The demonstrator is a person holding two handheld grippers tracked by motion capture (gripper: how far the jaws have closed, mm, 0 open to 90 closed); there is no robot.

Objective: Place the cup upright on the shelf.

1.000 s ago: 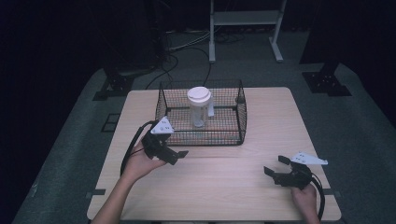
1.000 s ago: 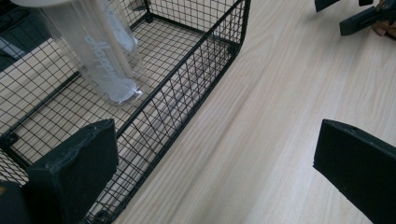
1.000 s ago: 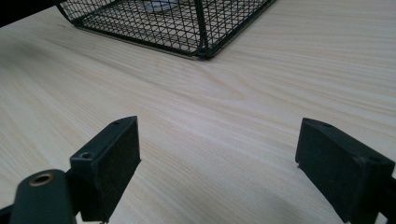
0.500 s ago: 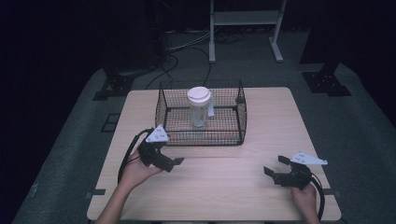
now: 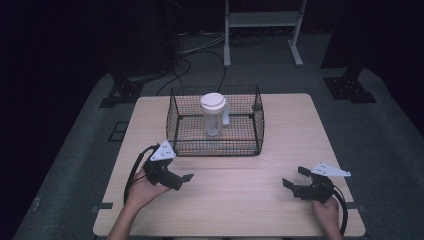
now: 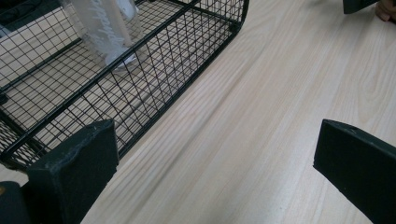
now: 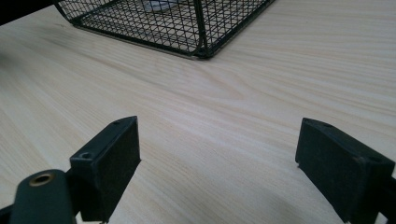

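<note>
Beside the wire basket (image 5: 215, 145), the left hand-held gripper (image 5: 186, 179) has drawn back toward the surface's (image 5: 240, 200) near edge, jaws apart and empty. Right hand-held gripper (image 5: 295, 177) rests unchanged, likewise spread. The lidded cup (image 5: 213, 114) stands inside the basket, suggesting placement is complete.

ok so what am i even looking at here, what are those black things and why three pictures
A person sits at a wooden table, holding a hand-held two-jaw tool in each hand. The left gripper and the right gripper both have their jaws open and hold nothing. The high view looks down from above. The other two pictures come from small cameras riding on each gripper, so the black blocks at the bottom are that gripper's own jaws. On the table stands a black wire basket, and inside it a clear bottle with a white lid stands upright.
</note>
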